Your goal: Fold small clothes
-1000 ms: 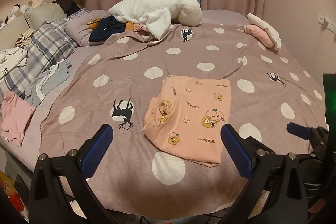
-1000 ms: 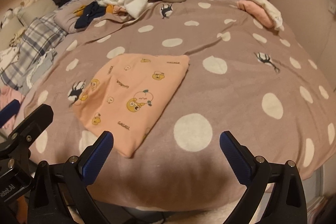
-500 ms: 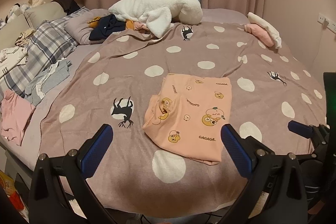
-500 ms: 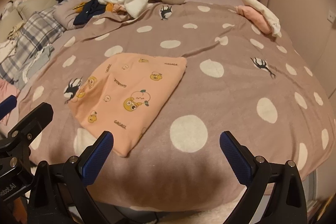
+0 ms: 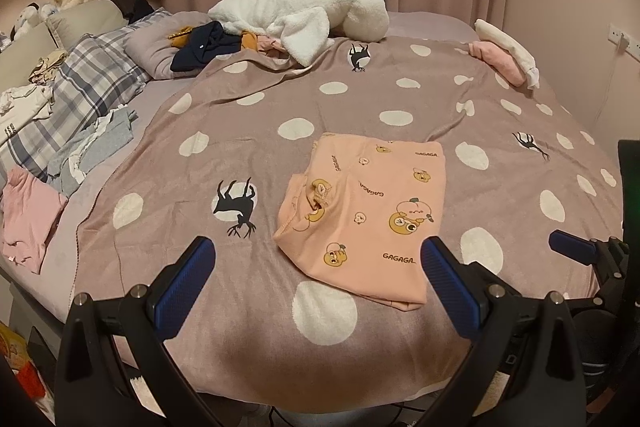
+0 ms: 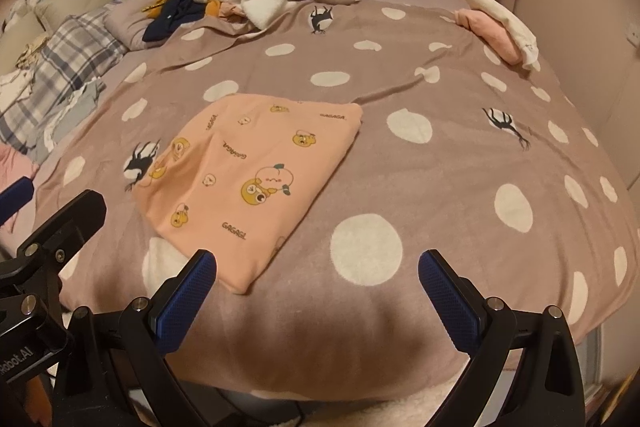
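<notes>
- Where the polka-dot blanket [image 5: 248,131] lies flattest, a folded peach garment [image 5: 372,211] printed with cartoon fruit and "GAGAGA" lettering rests near the middle of the bed; in the right wrist view it lies at about 10 o'clock from the frame centre [image 6: 256,179].
- Its neck opening faces 9 o'clock in the left wrist view, beside a black deer print [image 5: 236,205].
- The left claw [image 5: 316,287] is spread wide and holds nothing, hovering off the near edge of the bed at 6 o'clock of the garment.
- The right claw [image 6: 318,293] is likewise spread wide and empty, with the garment's near corner just beyond its left fingertip [image 6: 188,291].
- At 12 o'clock lies a white fluffy blanket [image 5: 304,15], with a dark navy garment [image 5: 200,47] at its 9 o'clock side.
- At 2 o'clock sits a small pink and white stack [image 5: 504,59].
- At 9 o'clock are a plaid pillow [image 5: 76,95], grey clothes [image 5: 96,147] and a pink garment [image 5: 28,215].
</notes>
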{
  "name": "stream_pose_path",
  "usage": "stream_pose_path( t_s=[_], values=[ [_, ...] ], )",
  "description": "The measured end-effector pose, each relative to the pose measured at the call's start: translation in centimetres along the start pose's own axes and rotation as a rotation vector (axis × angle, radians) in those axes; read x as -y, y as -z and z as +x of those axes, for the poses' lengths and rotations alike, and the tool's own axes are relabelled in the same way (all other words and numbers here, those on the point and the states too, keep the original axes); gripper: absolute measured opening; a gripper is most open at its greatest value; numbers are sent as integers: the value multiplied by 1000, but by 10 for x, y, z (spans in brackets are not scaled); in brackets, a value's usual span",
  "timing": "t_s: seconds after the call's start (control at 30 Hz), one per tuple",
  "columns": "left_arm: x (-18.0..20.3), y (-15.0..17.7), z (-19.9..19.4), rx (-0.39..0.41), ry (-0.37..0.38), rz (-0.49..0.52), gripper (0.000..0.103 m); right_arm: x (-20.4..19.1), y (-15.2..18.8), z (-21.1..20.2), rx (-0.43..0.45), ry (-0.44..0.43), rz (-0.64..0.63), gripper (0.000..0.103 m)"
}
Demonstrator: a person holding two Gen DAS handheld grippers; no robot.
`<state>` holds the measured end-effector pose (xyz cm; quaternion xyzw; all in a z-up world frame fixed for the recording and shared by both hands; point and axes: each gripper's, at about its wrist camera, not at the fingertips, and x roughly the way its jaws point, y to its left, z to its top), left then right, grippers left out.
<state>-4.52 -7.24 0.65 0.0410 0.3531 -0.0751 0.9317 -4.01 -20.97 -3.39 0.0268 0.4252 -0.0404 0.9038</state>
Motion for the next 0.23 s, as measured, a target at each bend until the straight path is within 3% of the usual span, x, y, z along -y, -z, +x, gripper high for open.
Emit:
stream_pose_path(
  t_s=[0.23],
  values=[
    [-2,0,2,-1,5,-8,103,-4,0,2,-6,-1,-11,100]
  ],
)
